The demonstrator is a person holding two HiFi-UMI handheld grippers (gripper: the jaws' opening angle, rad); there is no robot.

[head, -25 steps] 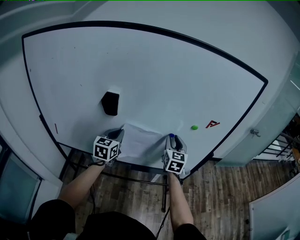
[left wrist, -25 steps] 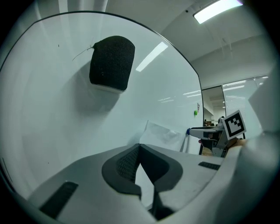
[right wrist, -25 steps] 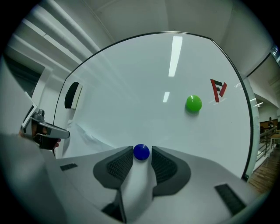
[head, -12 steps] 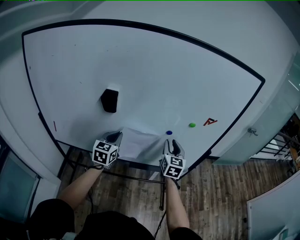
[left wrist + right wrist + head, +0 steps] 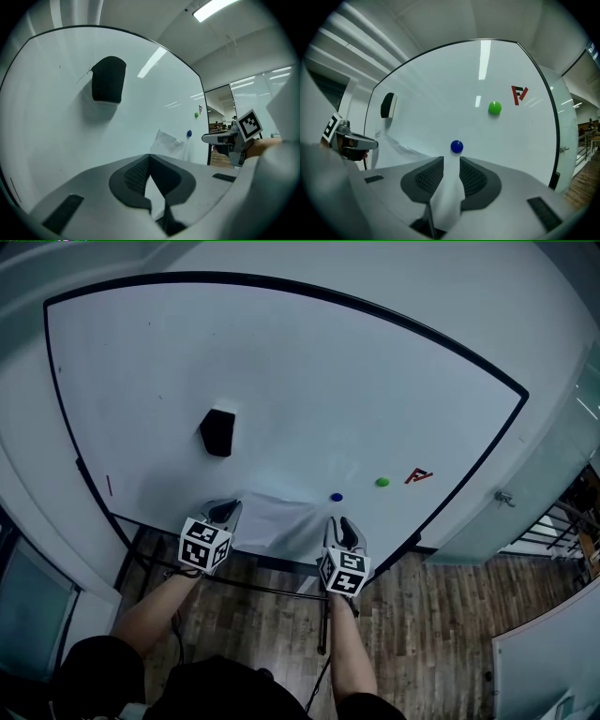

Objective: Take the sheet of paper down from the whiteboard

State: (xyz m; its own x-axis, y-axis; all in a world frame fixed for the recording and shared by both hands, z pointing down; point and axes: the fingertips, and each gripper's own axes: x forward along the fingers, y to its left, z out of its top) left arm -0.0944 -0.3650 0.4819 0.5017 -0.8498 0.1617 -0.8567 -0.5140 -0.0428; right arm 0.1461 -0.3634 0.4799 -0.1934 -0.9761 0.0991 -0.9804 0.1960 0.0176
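Removal of a sheet of paper (image 5: 276,521) from a whiteboard (image 5: 281,371), head view with both gripper views. The sheet lies low on the board, bowed away from its surface and spanning the gap between the two tools. It is at 3 o'clock of the left gripper (image 5: 225,513) and at 9 o'clock of the right gripper (image 5: 343,531). The left gripper's jaws are pressed together on the sheet's left edge, a white sliver of paper showing below the meeting pads. The right gripper's jaws stand wide and have just been closing. The sheet's right edge runs up between them, but the pads do not yet appear to pinch it. A blue magnet (image 5: 456,146) sits on bare board at 12 o'clock of the right jaws, just beyond the paper's tip. A green magnet (image 5: 494,108) lies further off at 1 o'clock, and a black eraser (image 5: 217,432) at 12 o'clock of the left gripper. Whether anything still pins the sheet cannot be told. The step in hand is probably securing the right edge. It is likely done best by closing the right jaws fully before any pull, then drawing both grippers toward 6 o'clock together and evenly. That way the paper neither tears nor slips from the one firm grip.
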